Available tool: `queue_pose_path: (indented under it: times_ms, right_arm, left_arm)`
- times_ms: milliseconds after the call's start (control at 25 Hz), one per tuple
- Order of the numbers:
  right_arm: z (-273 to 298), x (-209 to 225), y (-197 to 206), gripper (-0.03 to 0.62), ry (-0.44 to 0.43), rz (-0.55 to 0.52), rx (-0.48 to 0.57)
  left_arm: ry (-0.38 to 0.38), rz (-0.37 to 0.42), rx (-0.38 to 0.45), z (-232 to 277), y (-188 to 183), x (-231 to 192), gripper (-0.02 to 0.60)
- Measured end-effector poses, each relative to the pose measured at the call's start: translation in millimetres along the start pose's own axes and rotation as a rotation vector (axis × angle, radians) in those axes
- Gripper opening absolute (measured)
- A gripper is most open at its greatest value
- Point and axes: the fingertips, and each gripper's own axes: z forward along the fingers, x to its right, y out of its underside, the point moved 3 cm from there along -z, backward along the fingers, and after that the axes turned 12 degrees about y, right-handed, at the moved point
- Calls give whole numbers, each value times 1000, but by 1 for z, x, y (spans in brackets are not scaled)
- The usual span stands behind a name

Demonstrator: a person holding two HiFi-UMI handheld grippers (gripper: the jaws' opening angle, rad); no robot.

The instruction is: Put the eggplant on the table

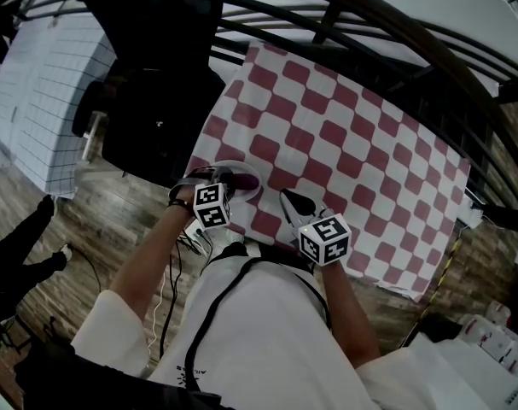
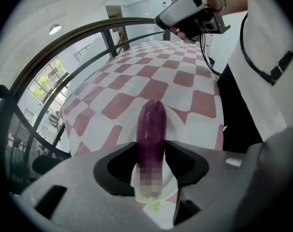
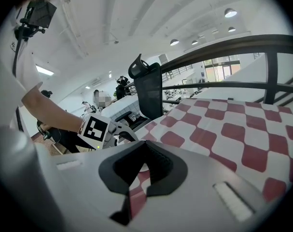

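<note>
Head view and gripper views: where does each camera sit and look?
Head view: on the head, steeply down on the red checked tablecloth; arms, torso show.
Left gripper view: on the left tongs gripping the glossy purple eggplant, facing across the tablecloth.
Right gripper view: on the shut right tongs, facing the left tongs.
Shared: gripper views show each other's tongs.

Head view: the left gripper (image 1: 228, 179) is covering most of the eggplant (image 1: 247, 180), leaving only a purple tip showing, and is hiding the near side of the plate (image 1: 235, 163). The top edge is cutting off the chair (image 1: 152, 58). The left edge is cutting off a bystander's leg (image 1: 24, 244).

Left gripper view: the gripper's body is hiding the plate beneath the eggplant, so contact between them cannot be told.

Right gripper view: the background people (image 3: 104, 98) are appearing too small to tell apart.
</note>
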Motion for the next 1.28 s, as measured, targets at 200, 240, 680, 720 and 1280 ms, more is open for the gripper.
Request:
queue_pose_path:
  times_ms: [200,240,680,720,1280]
  right_arm:
    - [-2,2,-1,8,3,15,8]
    - [-2,2,-1,8,3,16,9]
    - [-5,9,-2,8,14,33,17]
    - [-5,9,-1,8,14,34,18]
    - [-13,-2,-12,8,7,16,55]
  left_arm:
    - [7,-6,-5,0,1,-1,199]
    - [9,-9,-8,1,1,-1,199]
    - [19,-48,14,-1,4,2,267]
    - [19,-53,19,-2,4,2,268]
    - [-43,-168,159,-33,-6,3,262]
